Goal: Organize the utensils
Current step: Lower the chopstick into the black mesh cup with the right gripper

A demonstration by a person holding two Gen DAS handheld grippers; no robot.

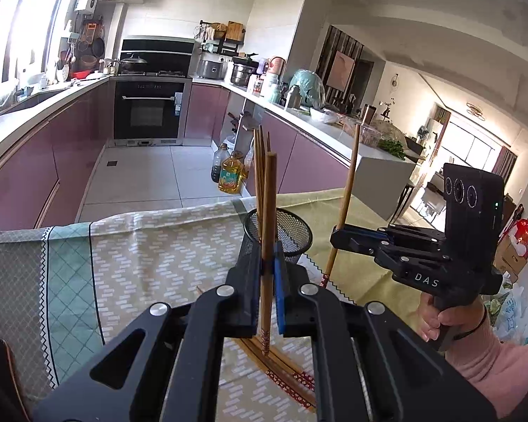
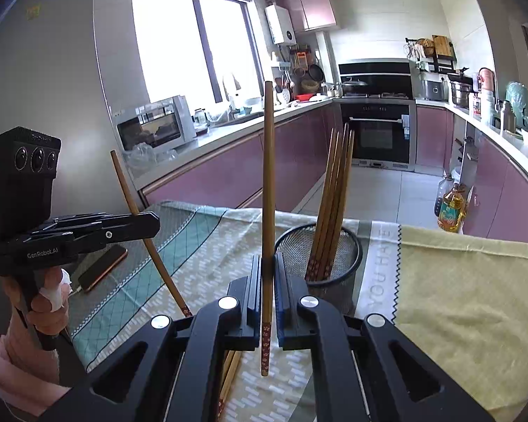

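Between each gripper's jaws, upright chopstick (image 1: 268, 232)

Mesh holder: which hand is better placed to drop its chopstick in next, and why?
Probably right. Both jaws grip a chopstick, but the right gripper sits beside the holder rim; the left gripper stands farther off across the cloth.
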